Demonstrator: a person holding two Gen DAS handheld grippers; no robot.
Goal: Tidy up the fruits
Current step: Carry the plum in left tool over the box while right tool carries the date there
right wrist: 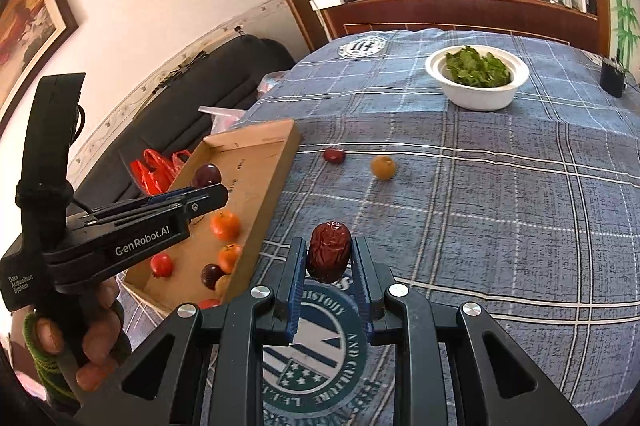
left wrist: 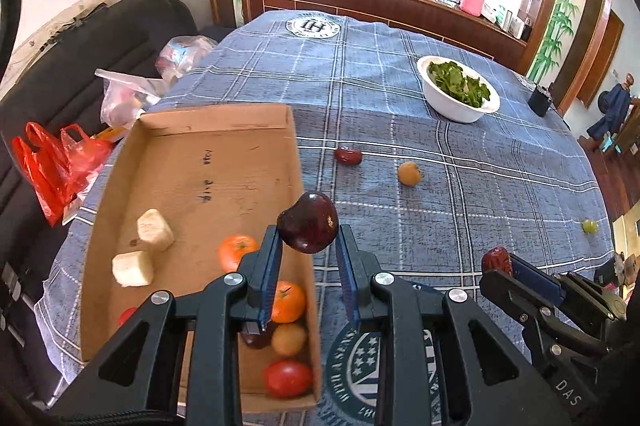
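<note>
My left gripper (left wrist: 308, 232) is shut on a dark red plum (left wrist: 309, 222), held above the right wall of the cardboard tray (left wrist: 224, 162). In the right wrist view the same plum (right wrist: 206, 175) hangs over the tray (right wrist: 256, 166). My right gripper (right wrist: 329, 254) is shut on a wrinkled red date (right wrist: 329, 256) above the blue checked tablecloth (right wrist: 480, 226), just right of the tray. The tray holds tangerines (left wrist: 237, 251), tomatoes (left wrist: 288, 378), a dark plum and two pale banana pieces (left wrist: 155, 229). Another red date (left wrist: 348, 156), a yellow-orange fruit (left wrist: 409, 173) and a green grape (left wrist: 589, 226) lie loose on the cloth.
A white bowl of greens (left wrist: 460, 106) stands far right on the table, with a small black box (left wrist: 540, 100) beyond it. Red plastic bags (left wrist: 56, 162) and clear bags (left wrist: 124, 98) lie on the dark sofa to the left. A hand (right wrist: 96, 338) grips the left tool.
</note>
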